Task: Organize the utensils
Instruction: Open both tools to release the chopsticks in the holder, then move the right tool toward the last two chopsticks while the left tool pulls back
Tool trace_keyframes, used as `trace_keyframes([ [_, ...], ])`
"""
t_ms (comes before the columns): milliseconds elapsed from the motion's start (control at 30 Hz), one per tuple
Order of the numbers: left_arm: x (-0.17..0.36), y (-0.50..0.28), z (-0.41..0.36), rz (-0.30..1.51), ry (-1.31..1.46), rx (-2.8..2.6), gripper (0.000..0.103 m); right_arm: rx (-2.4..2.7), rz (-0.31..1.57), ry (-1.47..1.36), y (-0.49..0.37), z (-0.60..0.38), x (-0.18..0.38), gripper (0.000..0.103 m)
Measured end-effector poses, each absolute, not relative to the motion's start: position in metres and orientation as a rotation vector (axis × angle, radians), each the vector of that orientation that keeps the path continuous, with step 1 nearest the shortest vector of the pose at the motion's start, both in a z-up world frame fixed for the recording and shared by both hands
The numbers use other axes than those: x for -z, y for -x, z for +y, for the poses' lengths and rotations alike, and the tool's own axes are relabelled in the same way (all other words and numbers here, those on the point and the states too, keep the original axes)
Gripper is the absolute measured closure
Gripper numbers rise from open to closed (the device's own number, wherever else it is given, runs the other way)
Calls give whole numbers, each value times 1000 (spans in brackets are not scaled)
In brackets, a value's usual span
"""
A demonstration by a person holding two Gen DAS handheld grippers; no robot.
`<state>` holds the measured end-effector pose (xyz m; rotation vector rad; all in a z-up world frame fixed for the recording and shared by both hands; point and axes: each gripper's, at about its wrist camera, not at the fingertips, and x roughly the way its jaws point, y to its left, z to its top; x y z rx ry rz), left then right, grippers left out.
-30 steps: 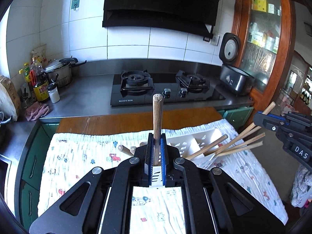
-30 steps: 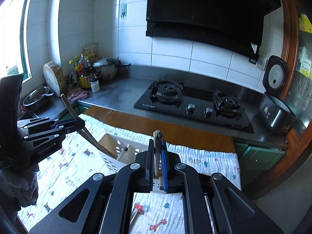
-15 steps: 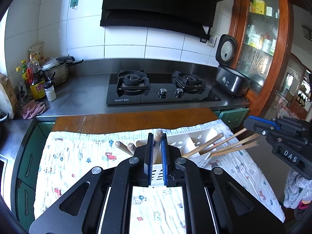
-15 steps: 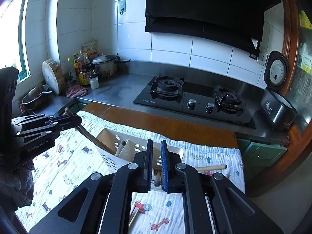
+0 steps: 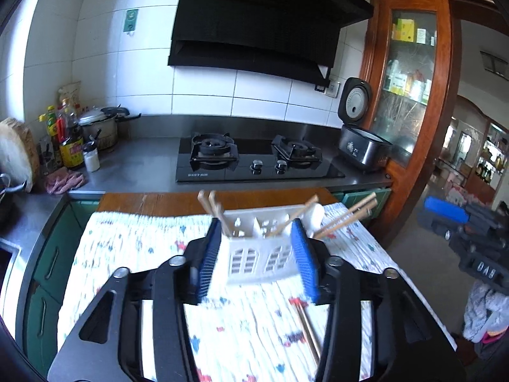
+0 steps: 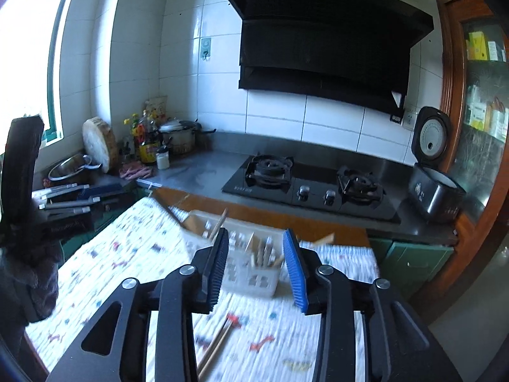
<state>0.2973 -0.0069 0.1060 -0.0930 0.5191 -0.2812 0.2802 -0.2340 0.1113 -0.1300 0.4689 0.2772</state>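
A white slotted utensil caddy [image 5: 261,256] stands on the patterned cloth [image 5: 133,254]. Several wooden handles [image 5: 211,205] and chopsticks [image 5: 350,219] lean out of it. My left gripper [image 5: 257,232] is opening; the caddy shows in the gap beyond its blue pads [image 5: 208,264], and nothing is gripped. My right gripper [image 6: 256,234] is opening too, with the caddy [image 6: 248,275] seen past its fingers [image 6: 296,270], which hold nothing. A loose pair of chopsticks [image 5: 307,328] lies on the cloth near me, also visible from the right wrist as chopsticks [image 6: 216,347]. Each gripper shows at the edge of the other's view.
Behind the cloth is a wooden table edge [image 5: 159,199], then a steel counter with a black gas hob [image 5: 254,162]. A rice cooker [image 5: 362,146] stands at the right, bottles and a pot [image 5: 95,127] at the left. A chopping block [image 6: 97,148] leans by the sink.
Both grippers were shut on upright wooden utensils; those have dropped into the caddy. Both sets of jaws have opened and both hands have pulled back from it.
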Motion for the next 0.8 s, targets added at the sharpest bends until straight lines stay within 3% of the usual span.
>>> trace_keyframes([
  [67, -98, -281, -3, 515, 96, 274, 48, -288, 491, 125, -265, -234, -97, 65],
  [167, -85, -258, 2, 522, 92, 251, 35, -302, 537, 131, -242, -228, -68, 64],
  [300, -67, -229, 8, 528, 82, 227, 30, -310, 610, 147, -220, -217, -24, 64],
  [533, -35, -192, 22, 545, 109, 189, 26, -293, 749, 138, -195, -200, 47, 65],
  [800, -7, -167, 40, 577, 150, 146, 24, -280, 857, 52, -191, -194, 94, 79],
])
